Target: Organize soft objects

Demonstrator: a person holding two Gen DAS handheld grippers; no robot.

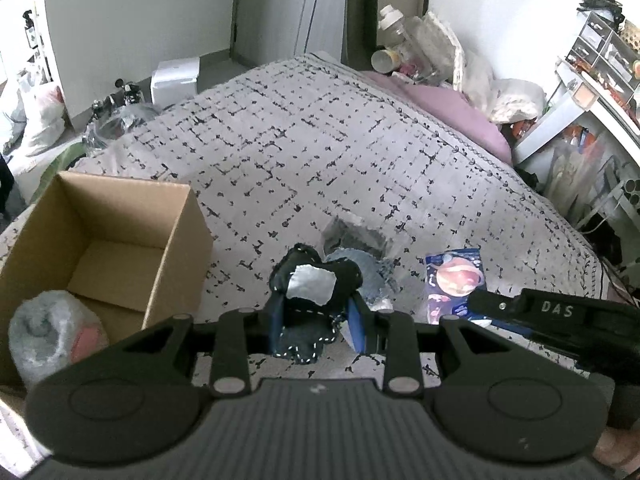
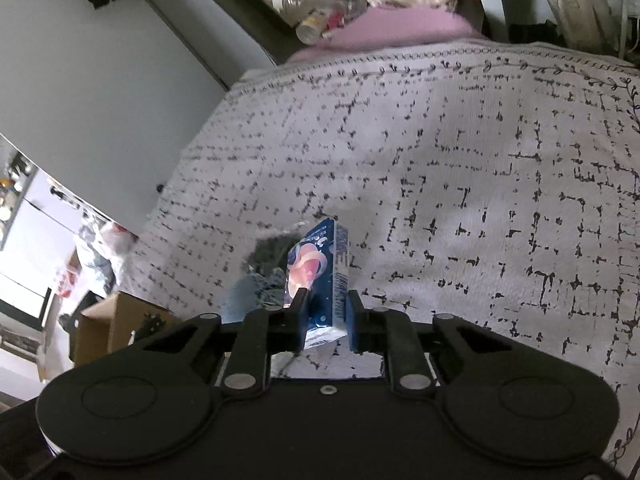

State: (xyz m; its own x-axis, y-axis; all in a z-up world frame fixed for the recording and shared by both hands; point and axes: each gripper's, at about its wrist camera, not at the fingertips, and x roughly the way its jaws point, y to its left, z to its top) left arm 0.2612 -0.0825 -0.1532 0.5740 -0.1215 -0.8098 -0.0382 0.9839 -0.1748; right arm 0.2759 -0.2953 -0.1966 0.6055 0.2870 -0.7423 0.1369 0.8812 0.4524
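The left tongs (image 1: 316, 320) pinch a dark stitched pouch (image 1: 314, 284) at centre frame; the right tongs (image 2: 325, 312) clamp a blue tissue pack (image 2: 322, 268) above the bed (image 2: 480, 160). Carry both gently to the cardboard box (image 1: 120, 216) at left, releasing low inside.

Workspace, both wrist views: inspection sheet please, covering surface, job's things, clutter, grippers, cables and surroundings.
Surface: patterned bedspread.
Job's things: dark stitched pouch, blue tissue pack, cardboard box holding a clear-wrapped bundle.
Clutter: crinkled plastic bag and denim piece on the spread.
Grippers: left gripper shut on the pouch; right gripper shut on the pack.
Cables: nothing seen.
Surroundings: pink pillow, bottles, crowded shelves.
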